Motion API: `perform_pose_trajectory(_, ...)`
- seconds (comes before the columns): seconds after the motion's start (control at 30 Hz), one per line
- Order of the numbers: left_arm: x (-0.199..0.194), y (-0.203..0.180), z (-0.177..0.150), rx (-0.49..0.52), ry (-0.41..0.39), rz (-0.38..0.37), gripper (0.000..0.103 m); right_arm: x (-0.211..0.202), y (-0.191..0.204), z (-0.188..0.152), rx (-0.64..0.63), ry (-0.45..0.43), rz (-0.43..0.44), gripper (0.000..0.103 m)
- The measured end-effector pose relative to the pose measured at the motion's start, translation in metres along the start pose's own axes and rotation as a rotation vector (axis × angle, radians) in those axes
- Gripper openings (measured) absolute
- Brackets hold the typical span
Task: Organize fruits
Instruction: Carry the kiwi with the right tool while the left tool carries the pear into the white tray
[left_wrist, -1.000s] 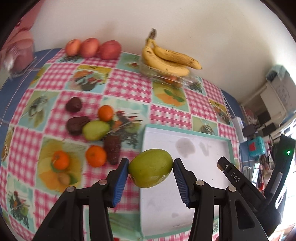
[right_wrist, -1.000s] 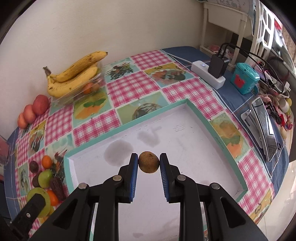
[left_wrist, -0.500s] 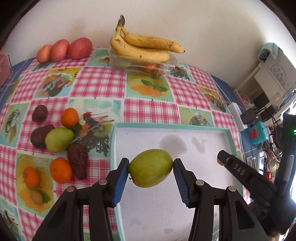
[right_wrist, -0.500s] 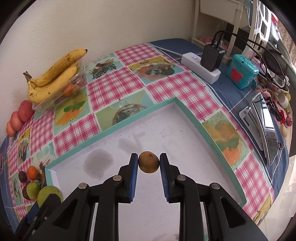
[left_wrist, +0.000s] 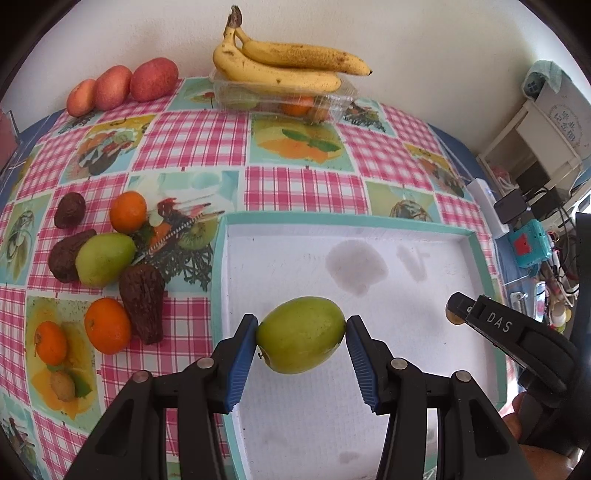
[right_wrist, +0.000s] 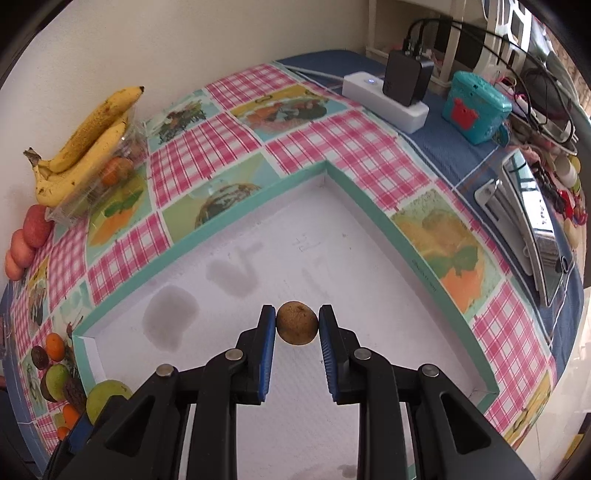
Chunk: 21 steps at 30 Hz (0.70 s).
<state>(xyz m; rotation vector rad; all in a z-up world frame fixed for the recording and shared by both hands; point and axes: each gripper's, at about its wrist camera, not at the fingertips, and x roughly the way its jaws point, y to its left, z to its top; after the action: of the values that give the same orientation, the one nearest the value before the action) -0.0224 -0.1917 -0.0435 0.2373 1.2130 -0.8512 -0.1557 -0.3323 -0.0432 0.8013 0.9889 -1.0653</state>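
Left gripper (left_wrist: 301, 334): clamped on my green fruit (left_wrist: 300, 335), blue pads pressed to both its sides, over the near-left part of the tray (left_wrist: 406, 228).
Right gripper (right_wrist: 297, 328): closed on a small brown fruit (right_wrist: 297, 328), pads touching it left and right, over the tray's white floor.
Tray: white inside with a teal rim; grey stains on the floor toward the far side; I see no fruit lying in it.
Right gripper in my left view: its black finger marked DAS reaches in from the right edge, with a bit of the brown fruit showing at its tip.
Loose pile (left_wrist: 105, 258): on the cloth left of the tray; a green fruit sits between dark brown wrinkled ones, with oranges around them.
Oranges: one (left_wrist: 128, 211) at the far side of the pile, one (left_wrist: 107, 325) at the near side beside a dark fruit (left_wrist: 142, 297).
Bananas (left_wrist: 284, 64): on top of a clear box (left_wrist: 334, 99) at the far edge by the wall; the box has fruit inside.
Red fruits (left_wrist: 122, 85): three in a row against the wall, left of the bananas.
Cloth (left_wrist: 199, 138): pink checks and fruit pictures, under everything.
Beyond the cloth on my right: a white power strip (right_wrist: 384, 101) with a black adapter, and a teal box (right_wrist: 478, 107).
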Motion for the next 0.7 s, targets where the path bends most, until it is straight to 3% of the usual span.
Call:
perform_pose_trajectory(0.23,0.015,-0.001,-0.008,0.005,0.044,0.018,0.052,0.012,-0.005,-0.003,0.015,0.029,-0.012,0.025)
perform_pose_trajectory(0.7,0.017,-0.001,-0.011,-0.002,0.043,0.019,0.052,0.012,-0.004,-0.005,0.019,0.032,-0.015,0.025)
